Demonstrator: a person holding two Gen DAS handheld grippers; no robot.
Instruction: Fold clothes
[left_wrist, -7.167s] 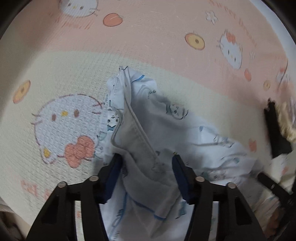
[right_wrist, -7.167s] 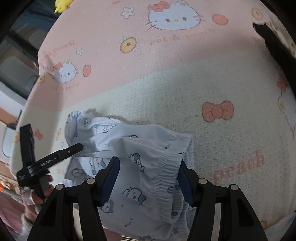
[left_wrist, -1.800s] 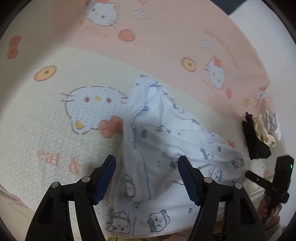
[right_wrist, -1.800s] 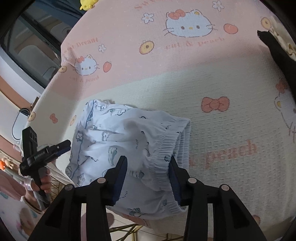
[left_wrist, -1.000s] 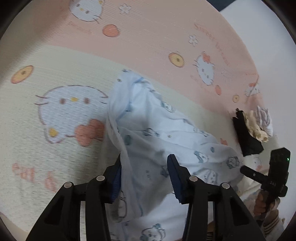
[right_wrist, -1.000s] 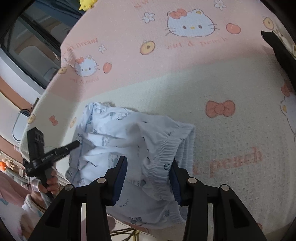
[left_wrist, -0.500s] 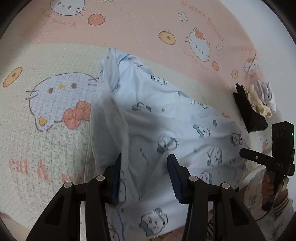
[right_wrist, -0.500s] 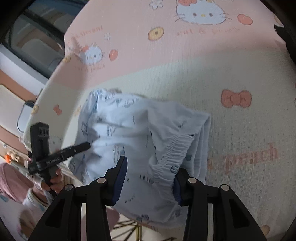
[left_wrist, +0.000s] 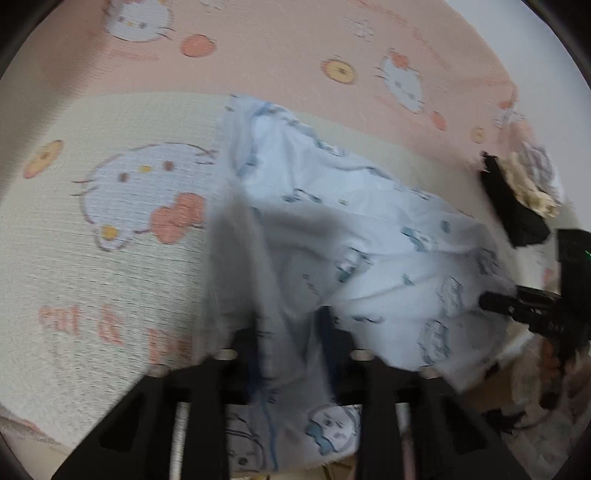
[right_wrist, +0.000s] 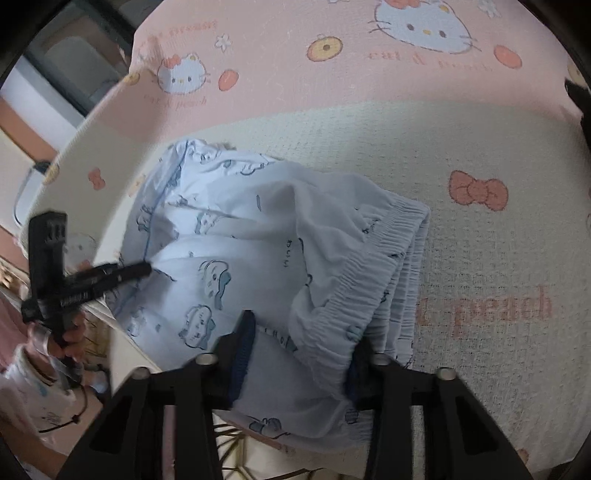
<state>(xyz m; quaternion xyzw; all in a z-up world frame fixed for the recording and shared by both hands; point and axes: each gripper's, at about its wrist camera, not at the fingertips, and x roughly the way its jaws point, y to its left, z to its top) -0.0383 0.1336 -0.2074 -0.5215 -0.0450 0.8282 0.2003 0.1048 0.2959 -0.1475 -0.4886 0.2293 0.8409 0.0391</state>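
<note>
Both tongs are closing on the pale blue shorts: left tongs at a fold, right tongs at the waistband.

Shorts: thin, soft woven cloth, pale blue, matt, creased, printed with small cartoon figures; the waistband is gathered elastic, finely ribbed. Blanket: thick cloth with a coarse waffle-like weave, matt, pink and cream with printed motifs. Left gripper and right gripper: black plastic bodies, matt to slightly satin, with small bright metal pins; the pads look blue and dull. Far right, dark clothes: matt black cloth under paler, fluffy-looking fabric.
</note>
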